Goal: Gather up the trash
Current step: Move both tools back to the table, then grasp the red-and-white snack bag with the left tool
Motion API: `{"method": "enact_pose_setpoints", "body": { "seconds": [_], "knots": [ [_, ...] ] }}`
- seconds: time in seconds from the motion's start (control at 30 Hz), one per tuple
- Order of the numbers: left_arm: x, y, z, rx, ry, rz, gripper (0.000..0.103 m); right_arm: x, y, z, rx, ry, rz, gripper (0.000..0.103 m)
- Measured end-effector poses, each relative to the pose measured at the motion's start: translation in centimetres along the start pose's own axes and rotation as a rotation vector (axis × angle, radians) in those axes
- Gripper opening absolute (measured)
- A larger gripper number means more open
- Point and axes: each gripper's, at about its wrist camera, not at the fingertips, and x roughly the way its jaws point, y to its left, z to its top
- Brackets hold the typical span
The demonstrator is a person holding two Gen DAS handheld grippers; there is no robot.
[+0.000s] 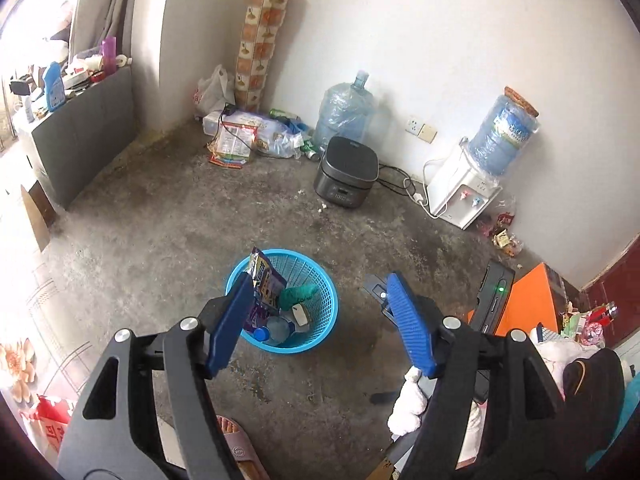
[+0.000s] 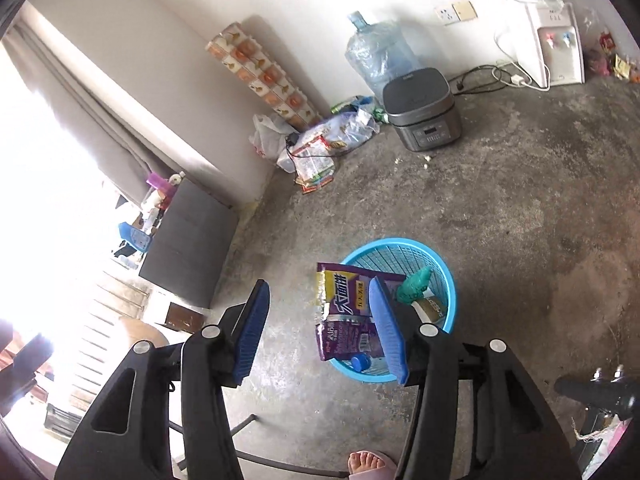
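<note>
A blue mesh basket (image 1: 326,280) (image 2: 400,246) stands on the concrete floor just ahead of both grippers. A purple snack wrapper (image 1: 262,280) (image 2: 344,308) leans out over its near rim. Inside lie a green crumpled piece (image 1: 298,294) (image 2: 416,280) and a clear bottle with a blue cap (image 1: 272,330) (image 2: 360,362). My left gripper (image 1: 319,280) hangs above the basket, open, with nothing between its blue pads. My right gripper (image 2: 319,283) is open too and empty, with its right pad in front of the wrapper.
A pile of bags and wrappers (image 1: 248,136) lies at the far wall beside a water jug (image 1: 344,112) and a dark rice cooker (image 1: 346,172). More wrappers (image 1: 500,228) lie by the white water dispenser (image 1: 464,188). A grey cabinet (image 1: 84,132) stands left. A slippered foot (image 2: 366,462) is near.
</note>
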Motion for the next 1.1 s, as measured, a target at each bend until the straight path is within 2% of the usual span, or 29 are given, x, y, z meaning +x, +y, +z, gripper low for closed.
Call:
{"method": "enact_pose_setpoints", "body": {
  "seconds": [0.13,0.23,0.4,0.5,0.6,0.7,0.83,0.9,1.1],
  "knots": [
    [-10.0,2.6,-1.9,-0.002,-0.127,0.013,0.071,-4.6,5.6,-1.1,-0.113,-0.044,0.111,0.062],
    [-16.2,5.5,-4.2,-0.011,-0.206,0.091,0.071,-6.8,9.1,-2.4,-0.185,-0.014,0.199,0.062],
    [-23.8,11.1,-9.1,-0.09,-0.289,0.267,0.071,-8.3,12.9,-5.3,-0.229,0.14,0.362,0.062],
    [-25.8,14.4,-12.4,-0.164,-0.281,0.352,0.071,-7.9,13.9,-7.6,-0.211,0.274,0.457,0.062],
    [-26.5,17.2,-15.0,-0.243,-0.27,0.359,0.069,-6.6,14.2,-10.3,-0.153,0.425,0.521,0.062],
    [-25.6,18.9,-16.8,-0.27,-0.255,0.369,0.064,-5.2,14.8,-13.3,-0.107,0.553,0.549,0.062],
    [-21.7,20.0,-18.2,-0.246,-0.15,0.364,0.054,-2.9,15.1,-16.8,-0.042,0.704,0.521,0.062],
    [-19.6,20.1,-18.7,-0.221,-0.086,0.344,0.047,-1.9,15.0,-18.1,-0.008,0.751,0.495,0.062],
    [-15.6,19.8,-19.8,-0.165,0.004,0.325,0.042,0.4,15.3,-19.7,0.043,0.813,0.467,0.063]
  ]
}}
